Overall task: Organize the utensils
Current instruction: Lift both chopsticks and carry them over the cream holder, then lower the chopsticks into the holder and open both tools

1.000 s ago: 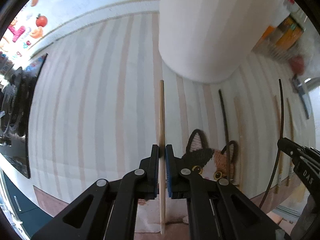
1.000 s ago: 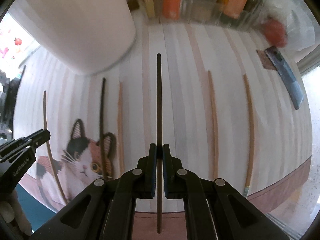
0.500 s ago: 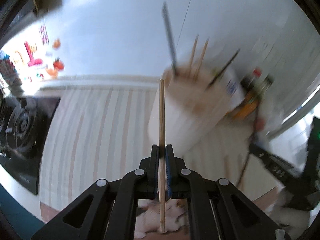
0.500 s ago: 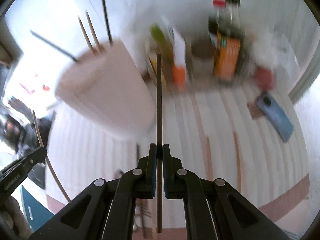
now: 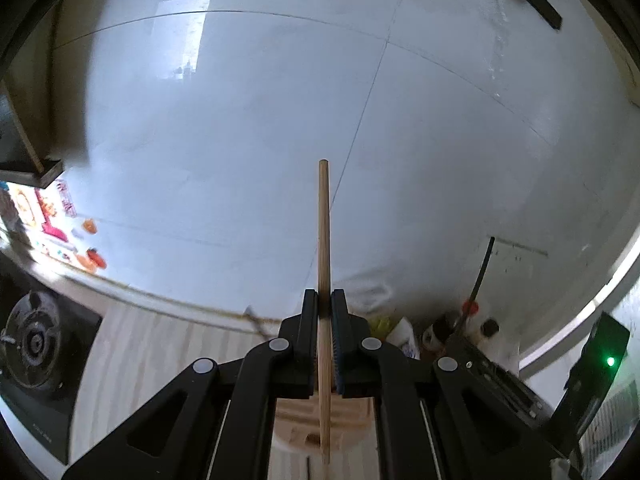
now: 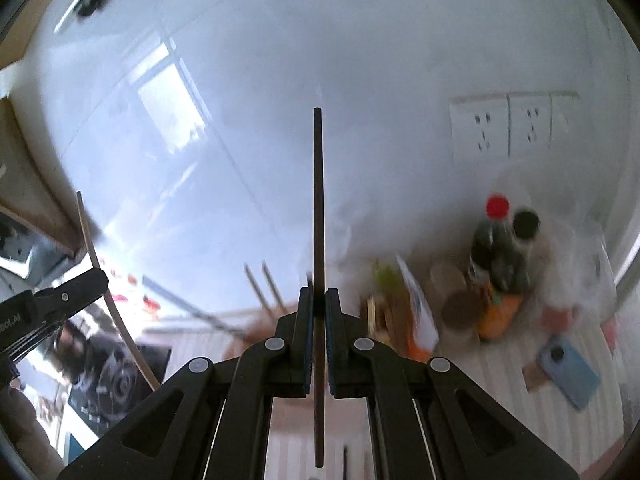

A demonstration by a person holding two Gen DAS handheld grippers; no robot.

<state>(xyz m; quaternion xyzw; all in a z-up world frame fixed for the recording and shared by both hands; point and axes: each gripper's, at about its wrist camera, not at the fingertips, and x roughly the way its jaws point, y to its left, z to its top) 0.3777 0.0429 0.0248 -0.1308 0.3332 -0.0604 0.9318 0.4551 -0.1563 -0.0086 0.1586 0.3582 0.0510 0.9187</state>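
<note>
Left claw: the left claw (image 5: 324, 300) is closed on a light wooden chopstick (image 5: 324, 240), which is pinched between the two pads and runs straight up the middle of the left wrist view.
Light chopstick: its far end is seen against the white tiled wall (image 5: 240, 120); its near end is seen over a pale wooden holder (image 5: 296, 420) at the bottom of that view, and whether they touch cannot be told.
Right claw: the right claw (image 6: 318, 300) is closed on a dark chopstick (image 6: 318, 200), which is clamped between the pads and stands upright in the right wrist view.
Dark chopstick: its tip is seen in front of the wall, and its lower end is seen above the striped tabletop (image 6: 480, 380).
Other claw in view: the left claw and its curved-looking light chopstick are seen at the left edge of the right wrist view.
Holder with sticks: several sticks (image 6: 264, 288) are seen, blurred, just left of the right claw.
Tabletop clutter: bottles (image 6: 500, 252), one with a red cap, and a blue phone (image 6: 568, 372) are seen to the right.
Wall: a double socket (image 6: 508, 124) is mounted above the bottles.
Stove: a black burner (image 5: 32, 344) is seen at the lower left of the left wrist view.
</note>
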